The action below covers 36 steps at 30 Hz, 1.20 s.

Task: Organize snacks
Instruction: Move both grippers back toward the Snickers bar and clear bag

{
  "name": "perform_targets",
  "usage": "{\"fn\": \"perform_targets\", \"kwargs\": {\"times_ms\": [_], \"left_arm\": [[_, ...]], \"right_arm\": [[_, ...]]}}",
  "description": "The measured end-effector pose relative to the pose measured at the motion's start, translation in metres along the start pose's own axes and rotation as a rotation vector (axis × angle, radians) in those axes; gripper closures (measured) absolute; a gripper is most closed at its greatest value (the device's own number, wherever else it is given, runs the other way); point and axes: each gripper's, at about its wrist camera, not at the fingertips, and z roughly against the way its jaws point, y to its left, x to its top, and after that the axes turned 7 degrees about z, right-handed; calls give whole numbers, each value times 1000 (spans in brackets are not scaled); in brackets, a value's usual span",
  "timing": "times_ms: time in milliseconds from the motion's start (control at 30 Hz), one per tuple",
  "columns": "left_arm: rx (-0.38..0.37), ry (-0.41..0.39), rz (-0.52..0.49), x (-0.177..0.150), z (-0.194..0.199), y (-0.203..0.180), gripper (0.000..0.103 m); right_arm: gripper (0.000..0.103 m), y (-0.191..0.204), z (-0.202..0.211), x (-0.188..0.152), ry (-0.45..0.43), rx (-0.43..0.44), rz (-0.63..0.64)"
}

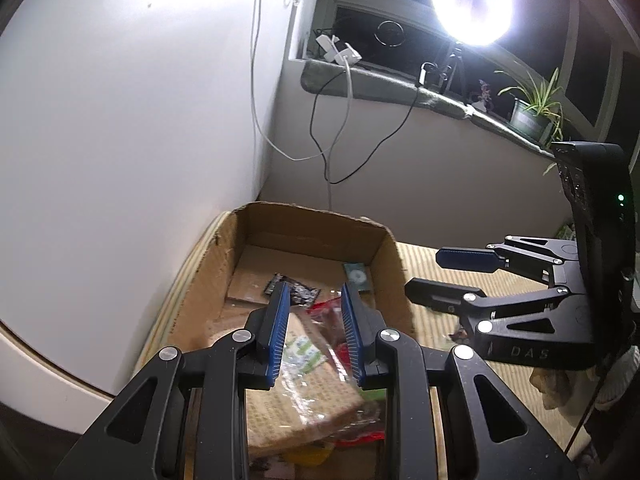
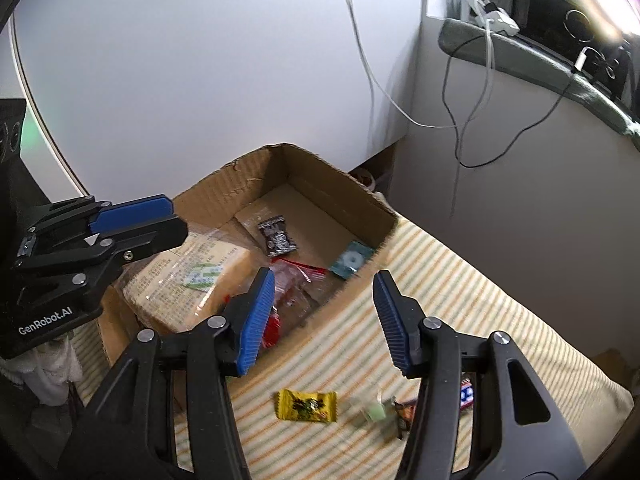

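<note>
An open cardboard box [image 1: 316,220] [image 2: 328,176] holds a black candy wrapper [image 1: 300,292] [image 2: 277,236], a teal packet [image 1: 357,276] [image 2: 350,260], a clear bag with red trim [image 2: 298,280] and a large clear-wrapped tan package [image 1: 304,384] [image 2: 192,276]. My left gripper [image 1: 315,292] [image 2: 178,216] hangs over the box, open by a narrow gap with nothing between its pads. My right gripper [image 2: 324,276] [image 1: 424,274] stands open and empty above the box's near wall. On the striped cloth [image 2: 460,300] lie a yellow candy [image 2: 307,405], a green candy [image 2: 374,414] and a blue-and-red packet [image 2: 466,394].
A white panel [image 1: 120,120] rises just behind the box on the left. Cables [image 1: 332,140] hang from the grey window sill [image 1: 400,84], which carries a potted plant [image 1: 532,116] and a bright ring light [image 1: 472,4]. A gloved hand [image 1: 616,380] holds the right gripper.
</note>
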Motion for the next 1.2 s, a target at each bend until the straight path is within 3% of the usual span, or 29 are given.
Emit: {"fn": "perform_targets", "kwargs": {"times_ms": [200,467,600,900,1200], "left_arm": [[-36,9,-13,-6,1,-18,78],[-104,27,-53,-18,2,-57,78],[-134,44,-78,-27,0,-77,78],[-193,104,-117,-52,-14,-112,78],[-213,148,-147,-69,-29,-127,78]], "right_arm": [[49,-22,17,-17,2,-31,-42],[49,-57,22,-51,73,-81,-105],[34,-81,19,-66,125,-50,-202],[34,-106,-1,-96,231,21,-462],[34,-111,-21,-98,265,-20,-546]]}}
